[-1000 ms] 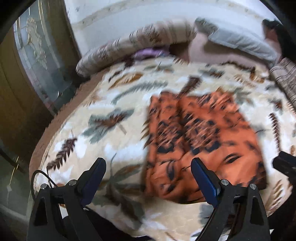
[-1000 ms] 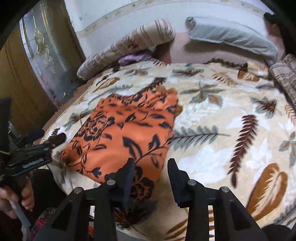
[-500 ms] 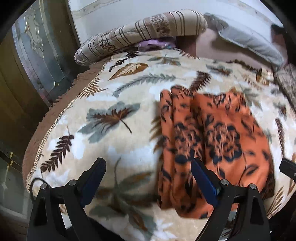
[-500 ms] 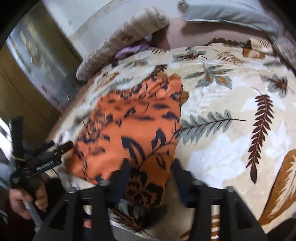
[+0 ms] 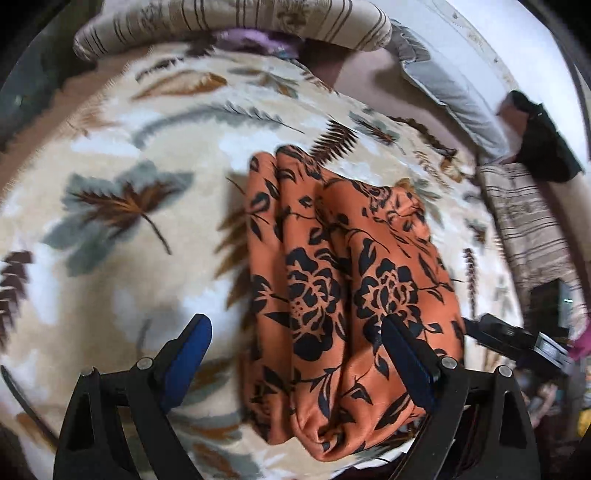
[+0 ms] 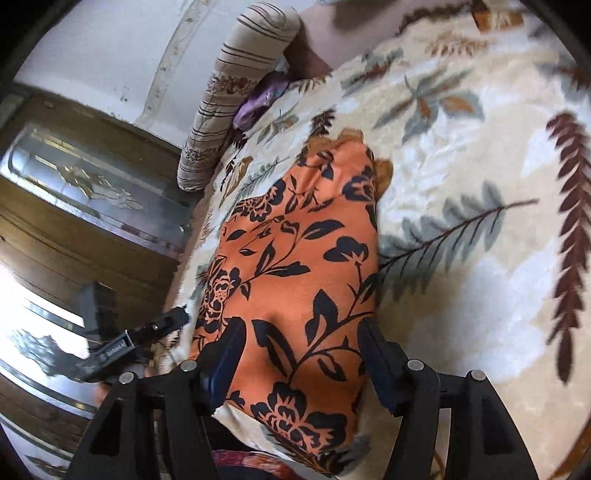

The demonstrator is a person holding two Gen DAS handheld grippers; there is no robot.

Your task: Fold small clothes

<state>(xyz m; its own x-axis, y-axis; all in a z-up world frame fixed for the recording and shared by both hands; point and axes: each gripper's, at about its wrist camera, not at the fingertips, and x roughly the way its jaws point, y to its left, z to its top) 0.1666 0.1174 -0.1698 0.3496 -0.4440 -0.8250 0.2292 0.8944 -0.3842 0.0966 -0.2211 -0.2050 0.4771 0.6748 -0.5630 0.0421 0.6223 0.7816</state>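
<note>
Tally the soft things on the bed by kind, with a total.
Orange flowered garment: 1
Striped bolster: 1
Grey pillow: 1
Purple cloth: 1
Leaf-print blanket: 1
Total: 5

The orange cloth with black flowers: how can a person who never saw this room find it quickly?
Look at the bed's cream blanket with leaf print. Near its front edge lies the orange cloth with black flowers. It alone is bright orange; the pillows behind are pale.
</note>
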